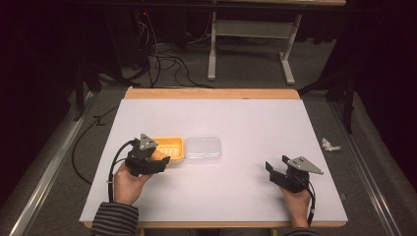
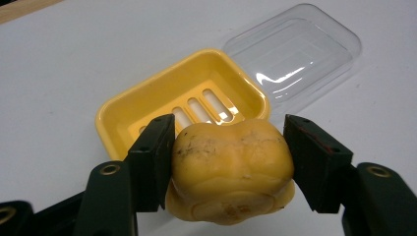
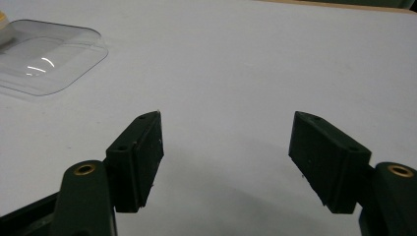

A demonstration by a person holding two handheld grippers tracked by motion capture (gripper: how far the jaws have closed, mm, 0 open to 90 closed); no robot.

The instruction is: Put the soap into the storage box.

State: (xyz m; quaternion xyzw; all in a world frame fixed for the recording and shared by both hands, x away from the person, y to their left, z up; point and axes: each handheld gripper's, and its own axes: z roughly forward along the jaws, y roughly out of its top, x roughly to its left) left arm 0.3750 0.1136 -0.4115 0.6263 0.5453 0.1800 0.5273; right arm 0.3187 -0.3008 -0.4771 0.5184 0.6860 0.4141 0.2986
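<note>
A yellow soap bar (image 2: 231, 167) with dark specks sits between the jaws of my left gripper (image 2: 228, 135), which is shut on it just in front of the near rim of a yellow slotted soap dish (image 2: 115, 120). In the high view the left gripper (image 1: 158, 163) and the soap bar (image 1: 159, 155) are at the near edge of the dish (image 1: 173, 141), left of centre. A clear plastic lid (image 1: 202, 149) lies flat beside the dish on its right, also seen as the lid (image 2: 295, 49) and the lid (image 3: 44, 59). My right gripper (image 1: 272, 173) stands open and holds nothing, low over the white table, fingers (image 3: 140, 157) wide apart.
The white table top (image 1: 246, 118) has a wooden strip along its far edge. A crumpled white scrap (image 1: 330, 145) lies on the floor to the right. Cables and a table frame (image 1: 251, 29) stand on the floor beyond.
</note>
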